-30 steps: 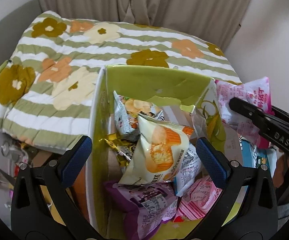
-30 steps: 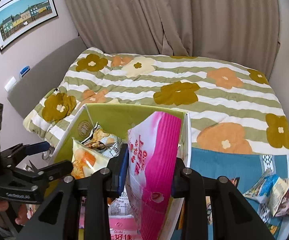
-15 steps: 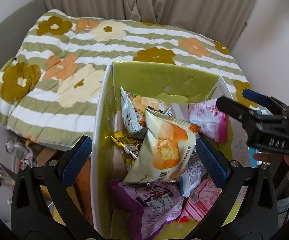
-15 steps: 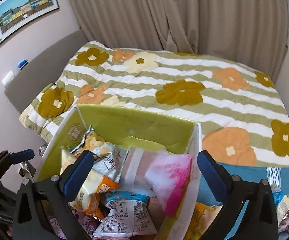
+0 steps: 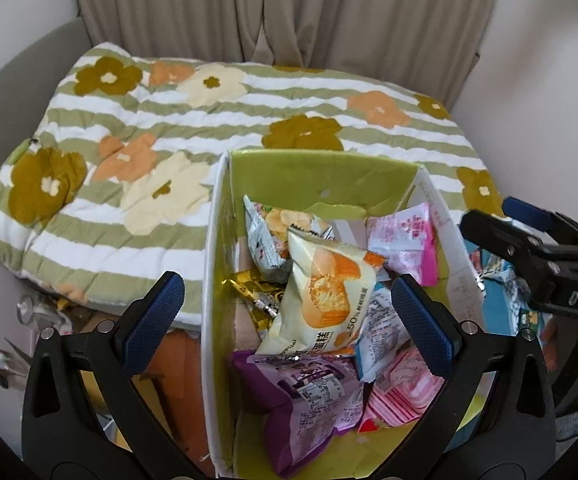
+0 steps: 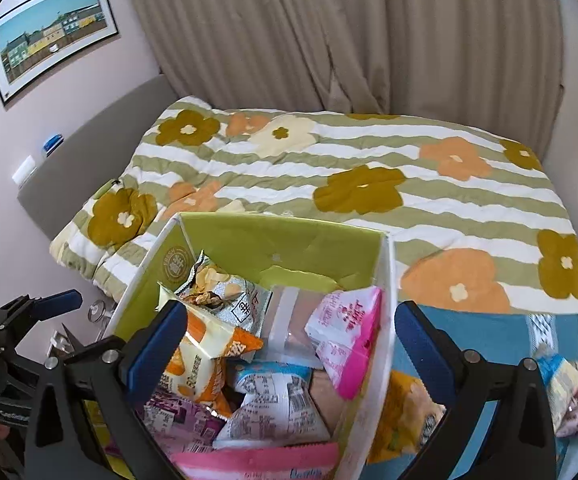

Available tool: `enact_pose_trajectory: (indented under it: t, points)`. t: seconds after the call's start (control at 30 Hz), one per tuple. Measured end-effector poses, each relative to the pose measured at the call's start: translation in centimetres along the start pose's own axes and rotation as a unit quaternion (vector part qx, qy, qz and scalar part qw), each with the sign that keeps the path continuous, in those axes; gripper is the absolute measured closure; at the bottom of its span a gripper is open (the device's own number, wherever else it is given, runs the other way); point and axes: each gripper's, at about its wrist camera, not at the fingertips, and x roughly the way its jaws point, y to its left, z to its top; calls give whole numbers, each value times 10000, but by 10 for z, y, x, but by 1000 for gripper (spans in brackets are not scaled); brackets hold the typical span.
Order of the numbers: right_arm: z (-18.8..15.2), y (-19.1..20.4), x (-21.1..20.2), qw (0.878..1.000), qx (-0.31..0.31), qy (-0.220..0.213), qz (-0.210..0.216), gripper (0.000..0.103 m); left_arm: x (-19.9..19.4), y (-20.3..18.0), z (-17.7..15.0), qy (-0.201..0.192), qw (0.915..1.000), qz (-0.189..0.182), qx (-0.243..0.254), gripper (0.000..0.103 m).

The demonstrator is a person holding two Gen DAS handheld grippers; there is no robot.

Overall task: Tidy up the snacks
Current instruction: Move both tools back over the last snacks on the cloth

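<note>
A green-lined cardboard box (image 5: 321, 172) holds several snack packets. A pink and white packet (image 5: 407, 240) lies at its right side, also in the right wrist view (image 6: 349, 332). A cream and orange packet (image 5: 321, 296) lies in the middle, a purple one (image 5: 305, 400) at the front. My left gripper (image 5: 285, 316) is open and empty above the box's near left part. My right gripper (image 6: 289, 340) is open and empty above the box's right wall (image 6: 385, 280); it shows from the side in the left wrist view (image 5: 529, 252).
The box (image 6: 273, 240) stands against a bed with a green striped flower quilt (image 6: 369, 168). More loose packets (image 6: 569, 392) lie on a blue cloth (image 6: 489, 332) right of the box. Clutter lies on the floor at the left (image 5: 29, 320). Curtains hang behind.
My right gripper opened and let the pink packet drop into the box's right side, then drew back to the right. My left gripper stayed open over the box.
</note>
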Motion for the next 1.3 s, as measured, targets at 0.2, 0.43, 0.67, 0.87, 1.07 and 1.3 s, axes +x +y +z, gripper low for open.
enact_pose_trajectory:
  t: [0.2,0.43,0.67,0.87,1.07,1.3]
  points:
    - [-11,5,-36,9996,43,-82,-273,0,-23,-12,0,-204,9995,-179,135,0]
    - [-33,-12,-85,9976,284,-390,-504,0,-46,-46,-17,-324,9988,-301,209,0]
    - [-65,-49,-133,9948,299,-614,-755,0,-59,-110,-39,-409,9982,-380,217,0]
    - [-101,-104,-171,9927,453,-596,-942,0,-58,-179,-62,-295,9978,-503,319,0]
    - [-132,-167,-201,9904,627,-591,-1084,0,-51,-242,-75,-269,9971,-590,402,0]
    - [-148,-224,-219,9897,723,-514,-1120,0,-20,-311,-76,-41,9948,-886,499,0]
